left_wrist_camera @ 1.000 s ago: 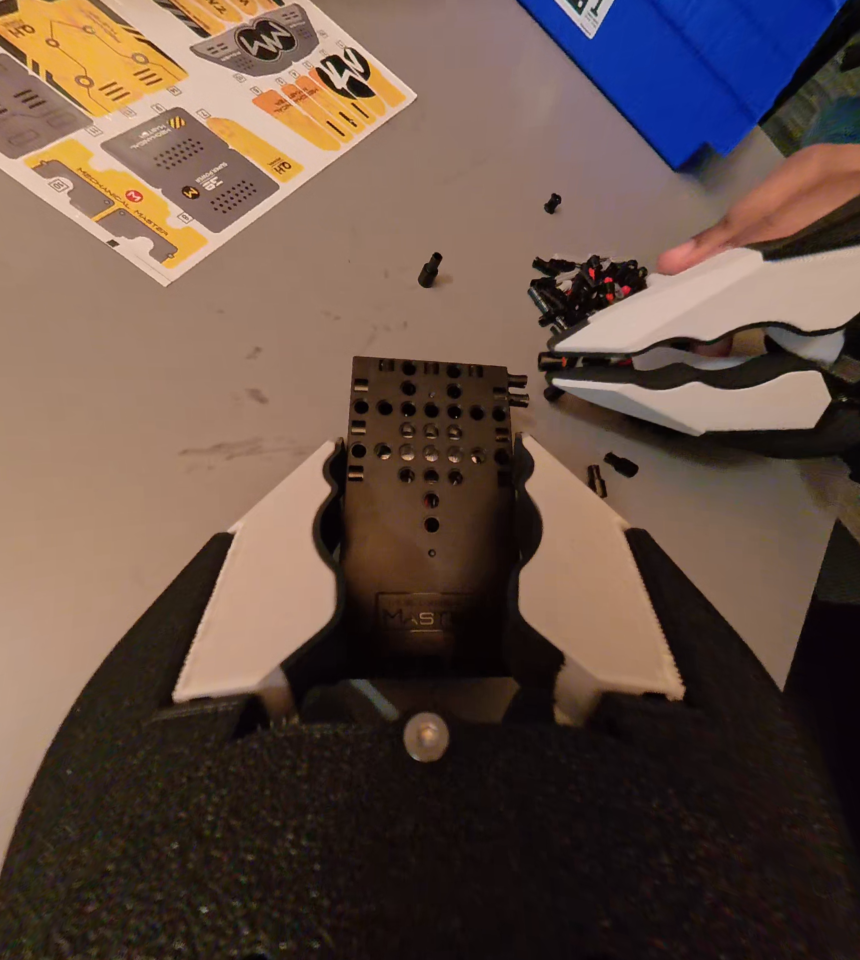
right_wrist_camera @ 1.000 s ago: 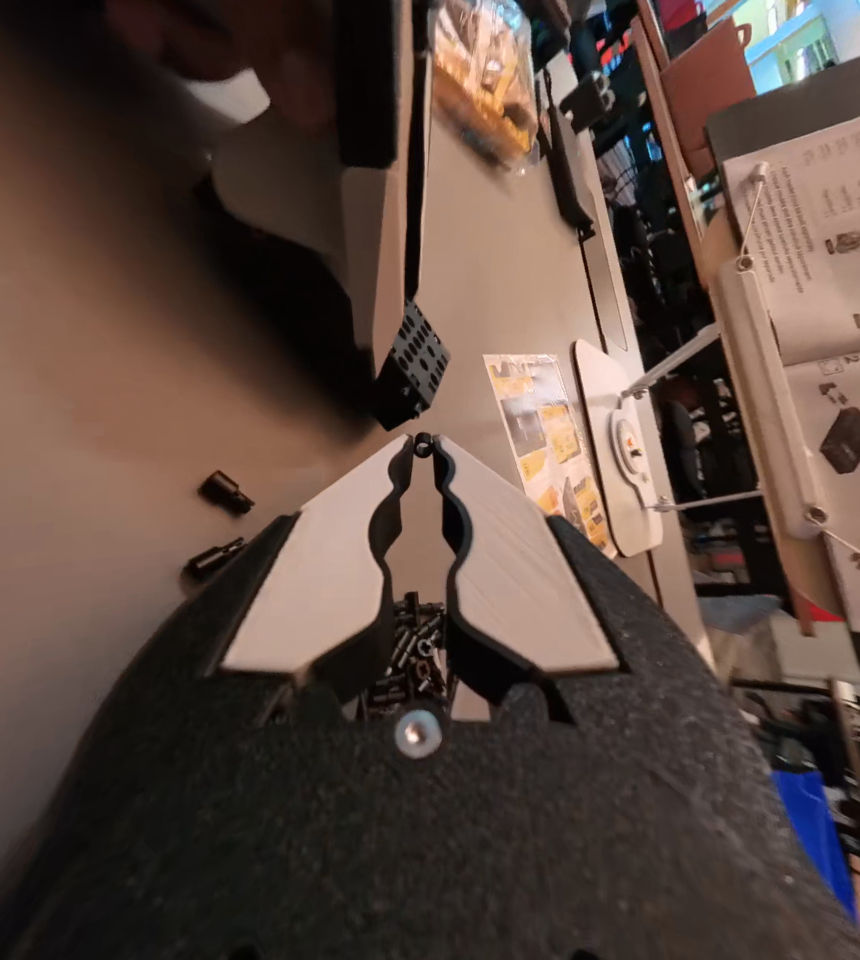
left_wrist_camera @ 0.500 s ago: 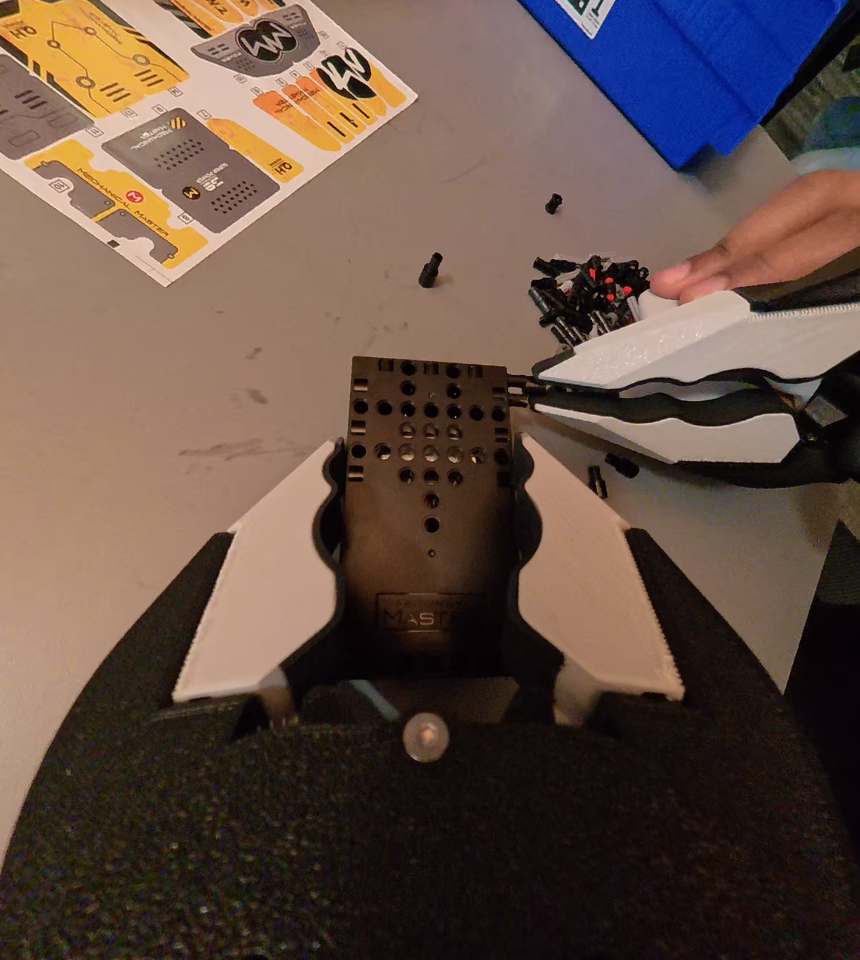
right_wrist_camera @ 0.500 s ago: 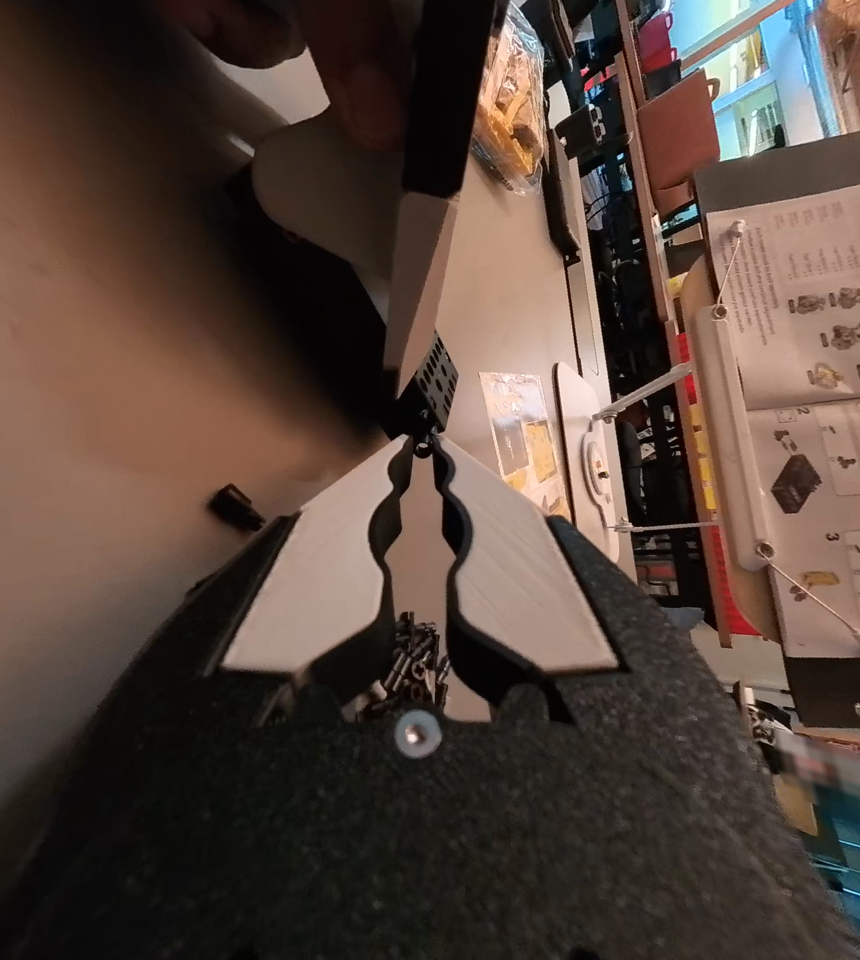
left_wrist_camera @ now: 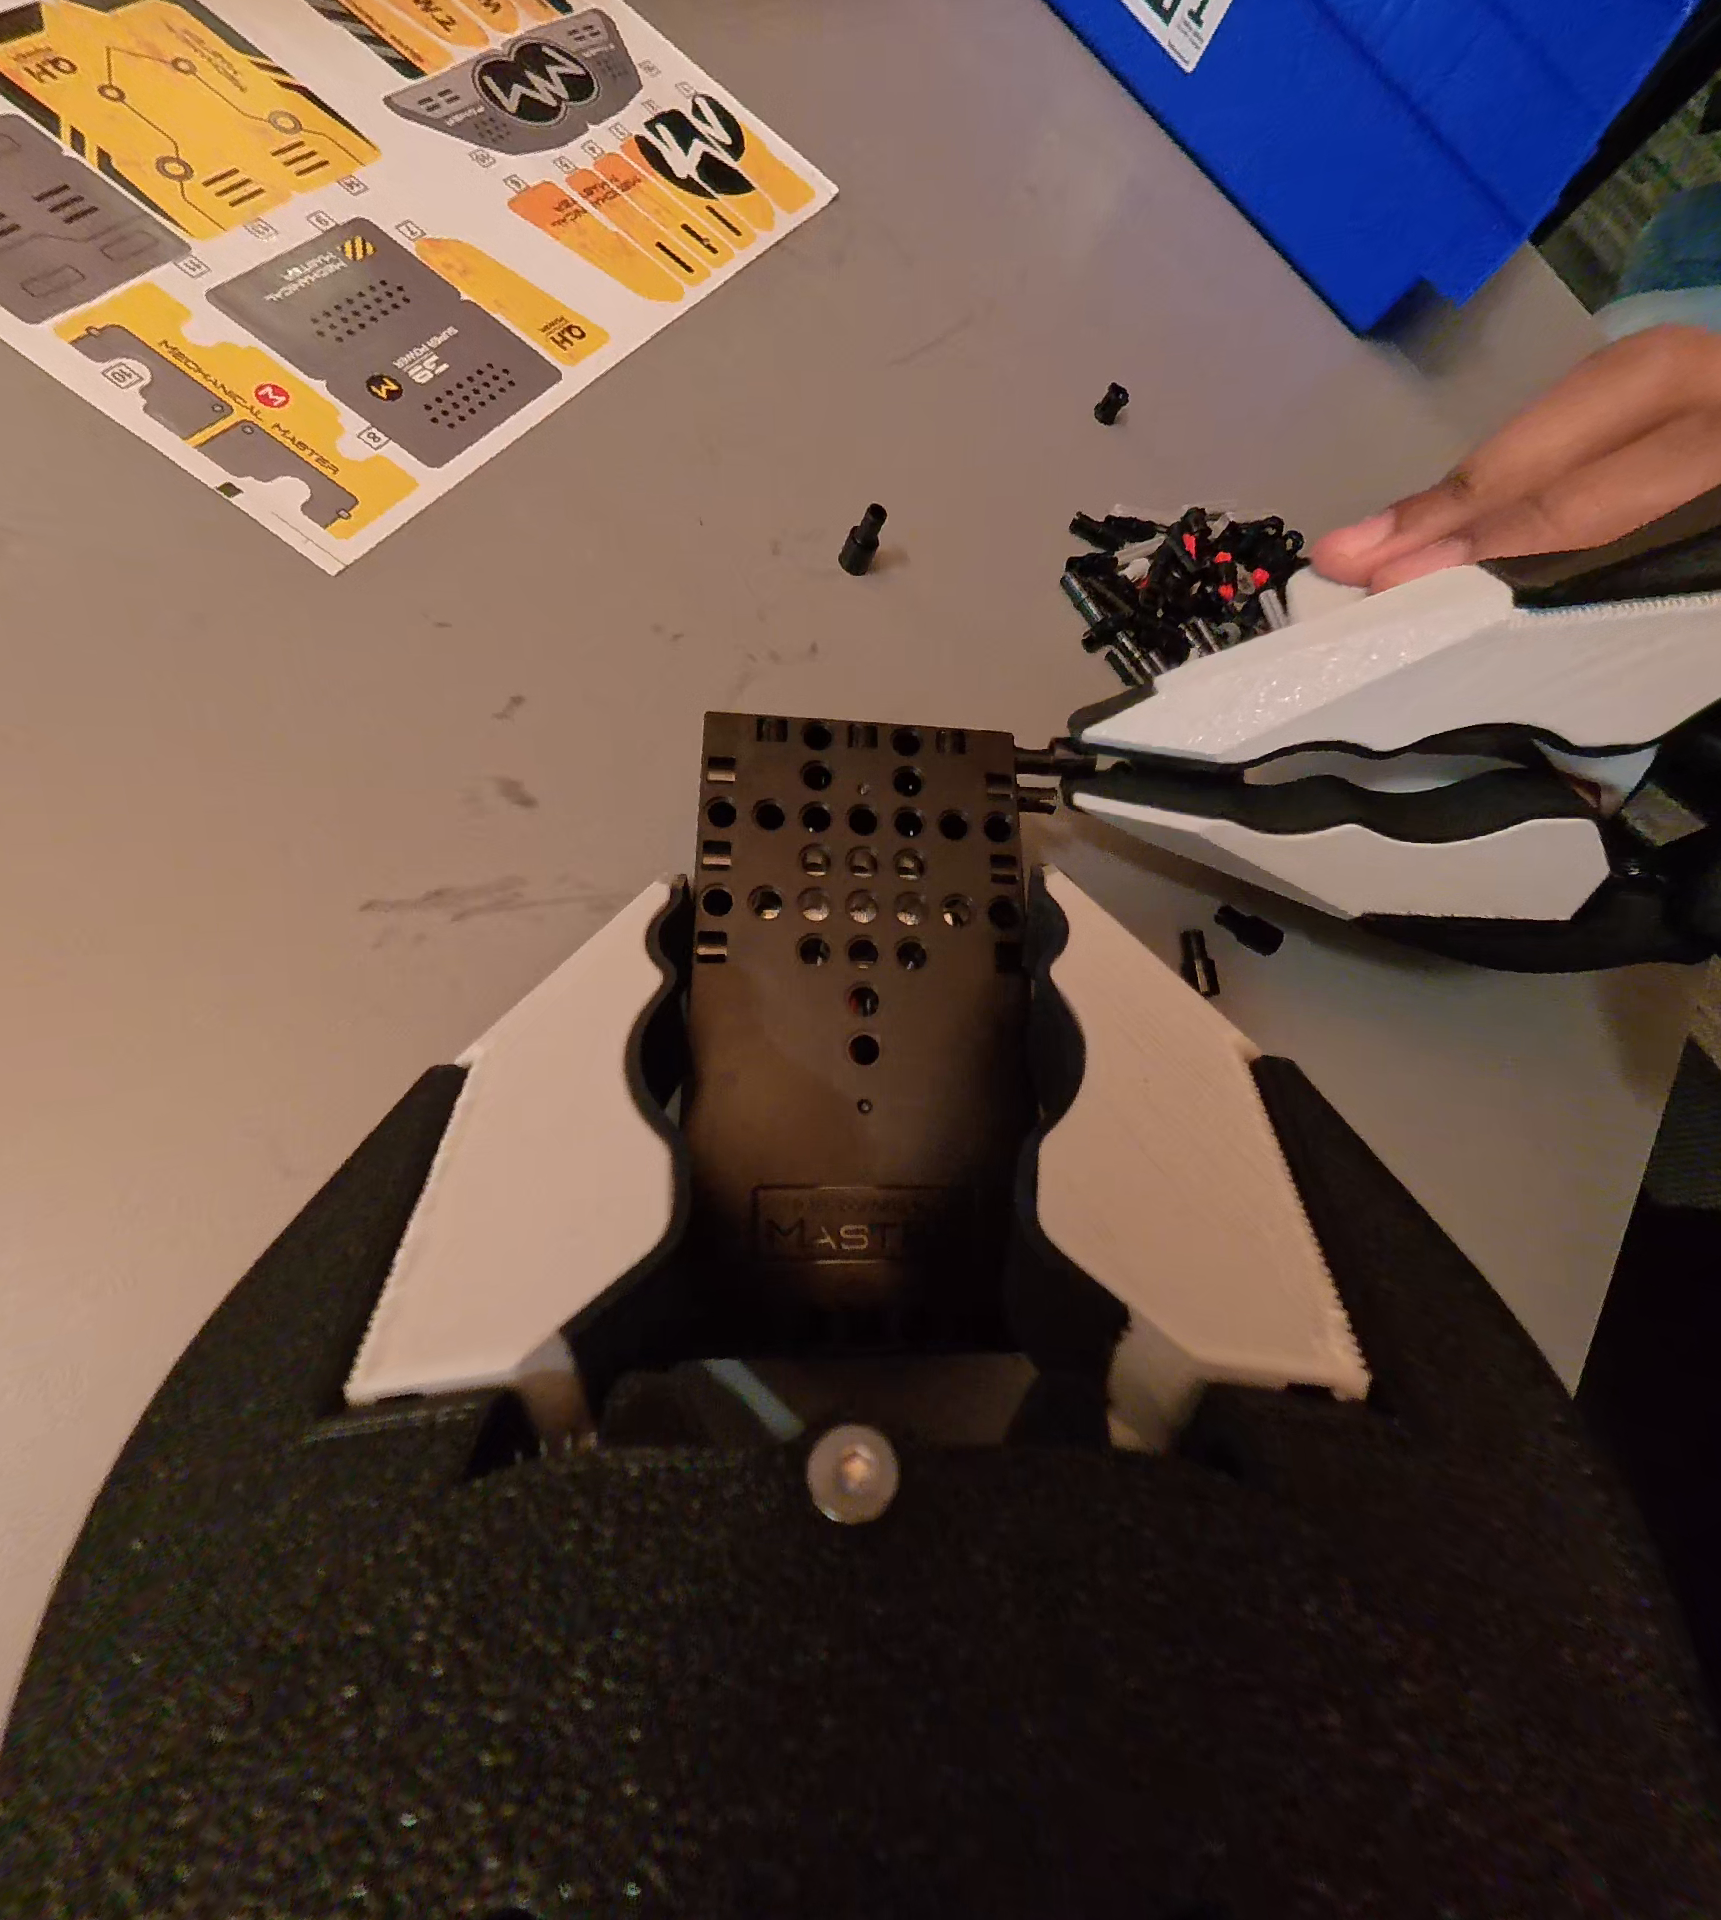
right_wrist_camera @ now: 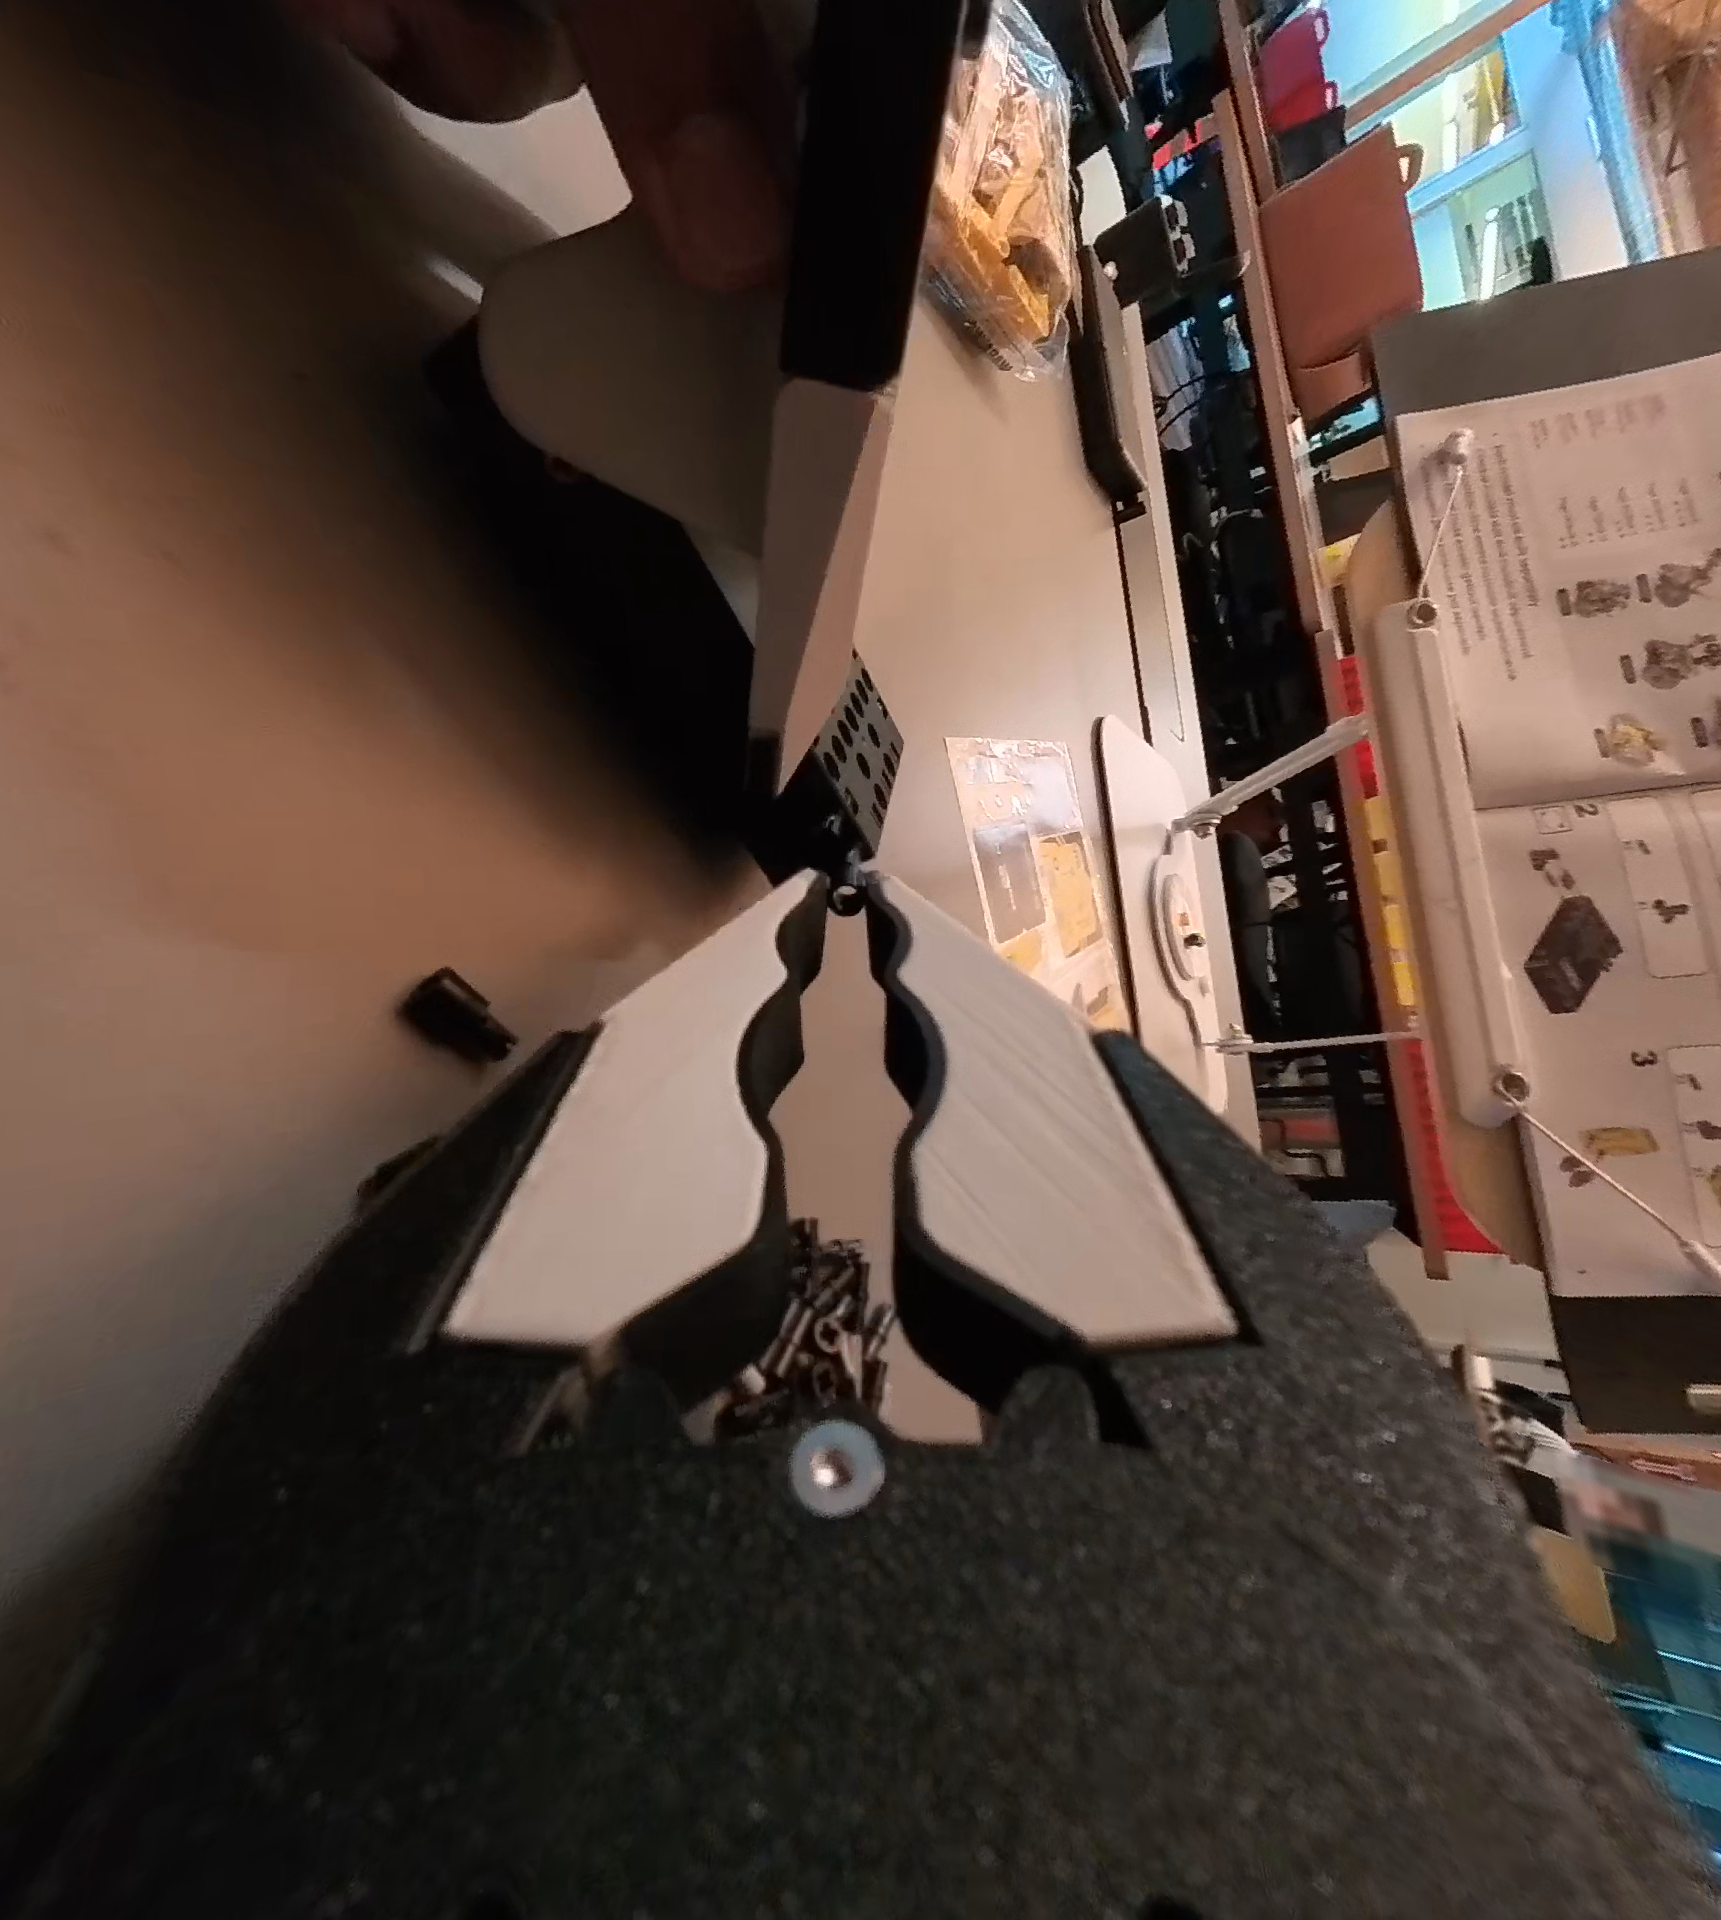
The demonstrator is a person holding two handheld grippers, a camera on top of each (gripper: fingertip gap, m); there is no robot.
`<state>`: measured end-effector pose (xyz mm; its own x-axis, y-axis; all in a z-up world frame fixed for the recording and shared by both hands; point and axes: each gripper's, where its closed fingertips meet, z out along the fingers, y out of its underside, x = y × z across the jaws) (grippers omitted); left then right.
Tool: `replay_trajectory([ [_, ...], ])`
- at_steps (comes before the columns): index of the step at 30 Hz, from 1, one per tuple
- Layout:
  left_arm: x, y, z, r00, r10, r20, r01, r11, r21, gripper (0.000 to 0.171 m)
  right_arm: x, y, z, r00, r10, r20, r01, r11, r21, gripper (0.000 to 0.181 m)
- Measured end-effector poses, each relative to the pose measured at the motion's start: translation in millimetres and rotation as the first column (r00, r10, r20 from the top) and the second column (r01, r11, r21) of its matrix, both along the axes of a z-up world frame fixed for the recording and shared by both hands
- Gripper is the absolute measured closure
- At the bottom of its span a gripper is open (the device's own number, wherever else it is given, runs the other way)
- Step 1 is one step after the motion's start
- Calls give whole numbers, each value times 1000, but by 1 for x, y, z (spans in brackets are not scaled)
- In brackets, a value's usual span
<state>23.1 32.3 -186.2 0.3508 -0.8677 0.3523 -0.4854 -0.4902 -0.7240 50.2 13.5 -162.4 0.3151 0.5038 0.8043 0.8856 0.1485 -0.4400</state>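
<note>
My left gripper [left_wrist_camera: 856,894] is shut on a black block with many holes [left_wrist_camera: 856,935], holding it by its two long sides just above the grey table [left_wrist_camera: 316,831]. My right gripper [left_wrist_camera: 1069,764] comes in from the right and is shut on a small black pin [left_wrist_camera: 1038,756] at the block's far right side. A second pin [left_wrist_camera: 1038,800] sticks out of the block just below it. In the right wrist view my right gripper [right_wrist_camera: 848,896] pinches the pin [right_wrist_camera: 848,894] against the block [right_wrist_camera: 851,769].
A heap of black and red pins [left_wrist_camera: 1178,592] lies right of the block. Loose pins [left_wrist_camera: 861,535] [left_wrist_camera: 1110,400] [left_wrist_camera: 1245,930] are scattered about. A sticker sheet [left_wrist_camera: 316,239] lies far left, a blue box [left_wrist_camera: 1355,135] far right. An instruction booklet [right_wrist_camera: 1614,810] stands on a stand.
My right gripper has moved left with the pin, from beside the pin heap up to the block's right side. The left gripper and block have stayed put.
</note>
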Motion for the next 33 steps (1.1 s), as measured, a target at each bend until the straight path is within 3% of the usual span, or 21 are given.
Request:
replay_trajectory([
  [7, 0, 0, 0, 1000, -1, -4, 1, 1000, 6, 108, -1, 0, -1, 999, 19, 35, -20, 999, 29, 174],
  [22, 0, 0, -1, 1000, -1, -11, 2, 1000, 13, 108, -3, 0, -2, 947, 57, 316, -126, 971, 201, 174],
  [33, 0, -1, -2, 1000, -5, -22, 6, 1000, 27, 108, -5, 0, -3, 968, 109, 228, -144, 979, 142, 174],
])
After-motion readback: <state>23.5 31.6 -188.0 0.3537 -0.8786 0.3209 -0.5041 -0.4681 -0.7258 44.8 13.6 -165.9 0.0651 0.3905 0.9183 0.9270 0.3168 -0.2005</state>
